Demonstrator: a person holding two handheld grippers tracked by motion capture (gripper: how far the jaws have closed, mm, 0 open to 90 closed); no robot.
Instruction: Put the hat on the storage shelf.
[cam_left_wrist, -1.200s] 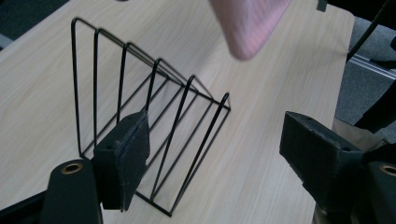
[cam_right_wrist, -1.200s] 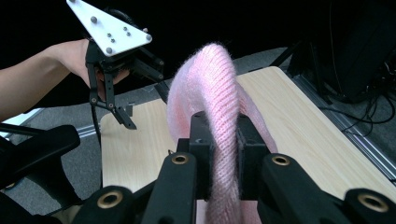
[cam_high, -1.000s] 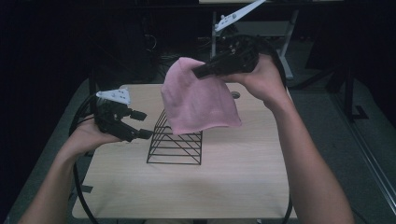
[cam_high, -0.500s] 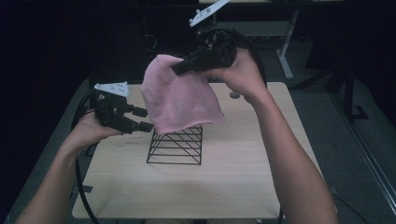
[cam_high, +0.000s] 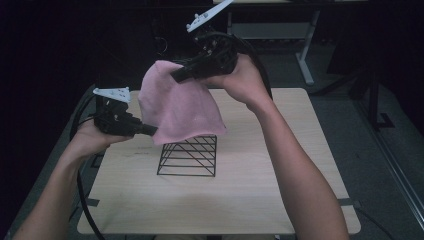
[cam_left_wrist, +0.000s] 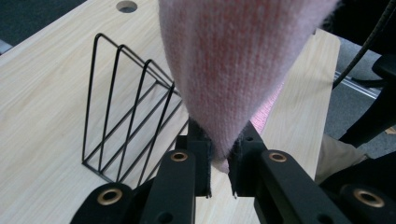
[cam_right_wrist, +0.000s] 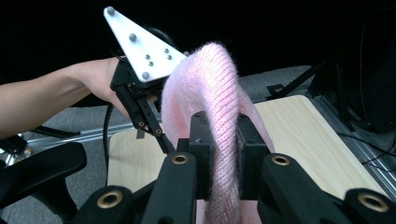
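I have the pink knit cloth (cam_high: 177, 107) lifted above the wire rack (cam_high: 189, 155), right tool (cam_high: 186, 74) clamped on its top fold, left tool (cam_high: 150, 131) pinching a lower corner. Next, probably, I lower it onto the rack.

Light wood-grain table (cam_high: 280, 200). One black wire rack (cam_high: 188, 156) stands directly on it, below the raised right gripper (cam_high: 176, 77) and just right of the left gripper (cam_high: 152, 131). A round hole (cam_left_wrist: 126, 6) is cut in the tabletop beyond the rack.
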